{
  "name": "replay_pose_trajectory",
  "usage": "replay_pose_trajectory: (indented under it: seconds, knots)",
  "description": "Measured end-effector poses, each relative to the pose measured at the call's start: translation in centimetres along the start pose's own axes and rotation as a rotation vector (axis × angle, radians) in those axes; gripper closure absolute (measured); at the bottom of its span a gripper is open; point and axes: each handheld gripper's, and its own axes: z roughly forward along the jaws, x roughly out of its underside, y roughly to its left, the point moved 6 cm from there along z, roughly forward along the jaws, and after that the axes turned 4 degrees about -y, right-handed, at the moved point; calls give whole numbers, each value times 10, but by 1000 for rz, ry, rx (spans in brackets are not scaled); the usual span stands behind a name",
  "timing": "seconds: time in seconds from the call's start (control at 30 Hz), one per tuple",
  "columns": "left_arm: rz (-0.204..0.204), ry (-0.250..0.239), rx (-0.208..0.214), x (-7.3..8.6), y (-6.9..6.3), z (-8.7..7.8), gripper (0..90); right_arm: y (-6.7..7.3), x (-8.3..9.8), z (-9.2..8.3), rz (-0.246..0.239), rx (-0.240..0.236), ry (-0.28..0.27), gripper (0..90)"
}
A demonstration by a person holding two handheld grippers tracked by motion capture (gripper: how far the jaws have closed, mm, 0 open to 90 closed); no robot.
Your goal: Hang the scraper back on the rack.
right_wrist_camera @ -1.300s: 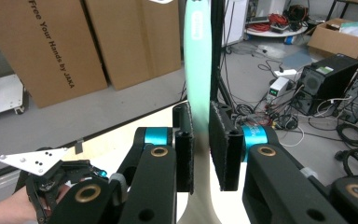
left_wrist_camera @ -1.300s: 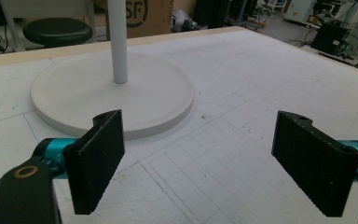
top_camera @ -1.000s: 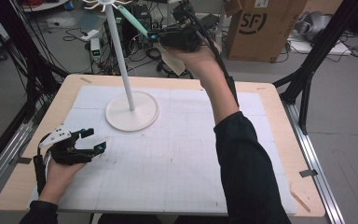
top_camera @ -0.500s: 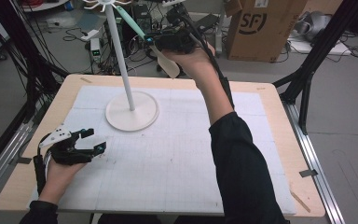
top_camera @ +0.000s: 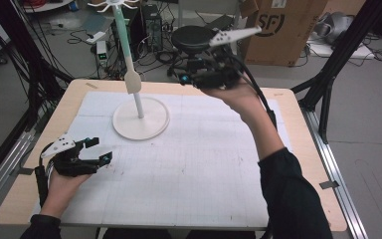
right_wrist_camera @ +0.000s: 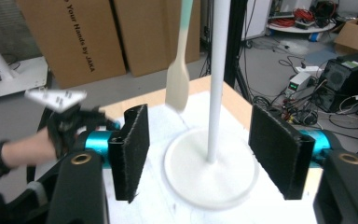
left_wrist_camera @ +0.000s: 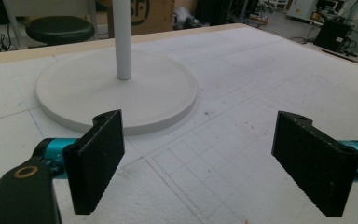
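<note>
White rack stand (top_camera: 140,117) sits on the far-left part of my worktop (top_camera: 204,164), and a cream spatula (top_camera: 133,82) with a mint-green handle hangs from one of the hooks at its top, blade down, right beside the pole and well above the round base. My right gripper (top_camera: 176,75) is up in the air a bit off to the spatula's right, and its jaws have just been opening, wide apart now with nothing between them. My left gripper (top_camera: 99,149) rests low near the front-left corner, pointing at the base, jaws spread and empty too.
</note>
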Motion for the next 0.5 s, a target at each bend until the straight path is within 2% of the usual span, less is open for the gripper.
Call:
replay_pose_trajectory:
  seconds: [0.13, 0.2, 0.3, 0.4, 0.5]
  knots:
    - [2, 2, -4, 0, 1, 0, 175, 5, 36, -25, 9, -11, -13, 343]
    - [-3, 1, -7, 0, 0, 1, 175, 9, 55, -36, 42, -33, -7, 346]
    - [-2, 1, -9, 0, 0, 0, 173, 11, 81, -51, 67, -35, -19, 326]
    - [-5, -6, -15, -1, 1, -1, 173, 11, 116, -68, 79, -1, -30, 291]
    - [-4, -12, -22, -3, 2, -2, 173, 8, 149, -80, 127, 20, -28, 272]
